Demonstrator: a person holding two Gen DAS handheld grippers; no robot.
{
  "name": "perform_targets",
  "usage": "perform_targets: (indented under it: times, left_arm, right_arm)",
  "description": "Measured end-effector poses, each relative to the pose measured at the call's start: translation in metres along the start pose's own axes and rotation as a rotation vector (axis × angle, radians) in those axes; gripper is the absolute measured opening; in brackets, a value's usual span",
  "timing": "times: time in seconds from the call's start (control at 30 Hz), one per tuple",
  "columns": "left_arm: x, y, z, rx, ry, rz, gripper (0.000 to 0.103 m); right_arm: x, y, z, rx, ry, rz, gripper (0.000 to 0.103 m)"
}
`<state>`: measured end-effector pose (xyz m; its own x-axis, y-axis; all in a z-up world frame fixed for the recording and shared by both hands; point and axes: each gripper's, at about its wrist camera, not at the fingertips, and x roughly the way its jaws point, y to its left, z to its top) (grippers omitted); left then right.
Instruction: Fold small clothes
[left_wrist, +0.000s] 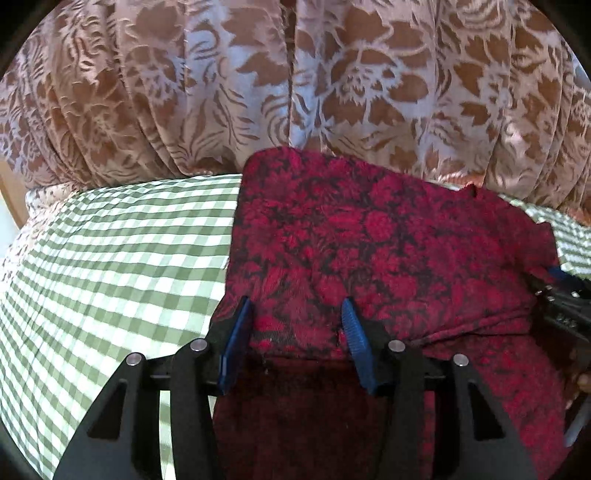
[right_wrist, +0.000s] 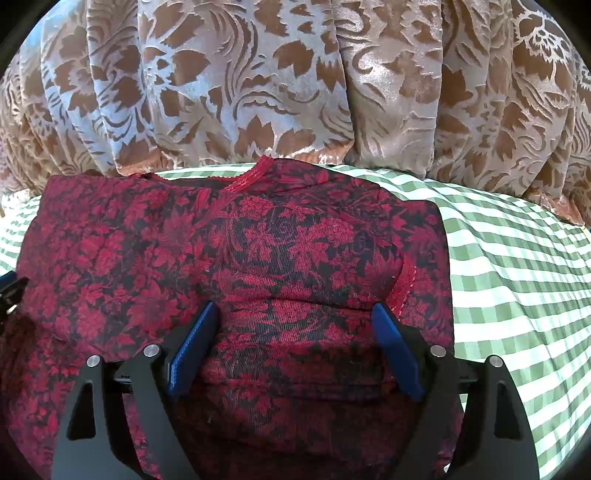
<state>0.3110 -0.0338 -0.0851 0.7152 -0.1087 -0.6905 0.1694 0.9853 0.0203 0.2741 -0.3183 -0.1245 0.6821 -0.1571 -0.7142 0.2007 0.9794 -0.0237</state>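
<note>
A red and black floral garment (left_wrist: 369, 243) lies folded on the green checked cloth (left_wrist: 110, 258). Its lace-trimmed neckline (right_wrist: 243, 182) points toward the far curtain. My left gripper (left_wrist: 295, 301) stands open over the garment's near left part, its blue pads apart and pressing on nothing. My right gripper (right_wrist: 294, 308) is open wide above the garment (right_wrist: 221, 251) near its right side, with a folded-over layer and a red hem (right_wrist: 404, 284) just ahead. Each gripper shows at the edge of the other's view: the right gripper (left_wrist: 561, 295) and the left gripper (right_wrist: 11, 288).
A pleated brown and silver floral curtain (left_wrist: 295, 81) hangs right behind the surface. The checked cloth (right_wrist: 517, 277) stretches out to the right of the garment and to its left. A strip of pale wood (left_wrist: 9, 195) shows at the far left.
</note>
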Motion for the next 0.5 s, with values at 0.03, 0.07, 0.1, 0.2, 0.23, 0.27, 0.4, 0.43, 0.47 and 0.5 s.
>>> perform_targets:
  times: [0.03,0.07,0.1,0.2,0.23,0.27,0.4,0.43,0.47,0.5]
  left_arm:
    - [-0.007,0.002,-0.003,-0.009,-0.005,-0.004,0.050]
    - [-0.010,0.002,-0.006,-0.016,-0.008,-0.011,0.050]
    - [-0.016,0.004,-0.009,-0.023,-0.011,-0.021,0.051]
    - [-0.028,0.006,-0.015,-0.038,-0.016,-0.030,0.054]
    - [-0.031,0.006,-0.018,-0.040,-0.016,-0.034,0.054]
    - [-0.036,0.008,-0.023,-0.044,-0.016,-0.041,0.055]
    - [-0.048,0.012,-0.038,-0.052,-0.007,-0.049,0.057]
    - [-0.051,0.014,-0.042,-0.054,-0.007,-0.046,0.057]
    - [-0.053,0.015,-0.044,-0.054,-0.008,-0.045,0.058]
    - [-0.057,0.017,-0.050,-0.056,-0.004,-0.048,0.058]
  right_arm:
    - [0.000,0.000,-0.001,0.002,0.000,-0.001,0.084]
    - [-0.001,0.000,-0.001,0.003,-0.001,-0.001,0.084]
    - [-0.001,0.000,-0.001,0.003,-0.001,0.000,0.084]
    - [-0.003,-0.001,-0.001,0.005,-0.006,-0.001,0.084]
    - [-0.004,-0.001,-0.001,0.002,-0.008,-0.001,0.085]
    - [-0.005,0.000,-0.001,-0.003,-0.009,-0.003,0.086]
    - [-0.011,0.000,0.002,-0.014,0.010,0.007,0.091]
    - [-0.014,0.000,0.002,-0.016,0.019,-0.003,0.100]
    - [-0.017,-0.001,0.002,-0.012,0.024,-0.022,0.100]
    - [-0.022,-0.003,0.000,0.004,0.029,-0.016,0.100]
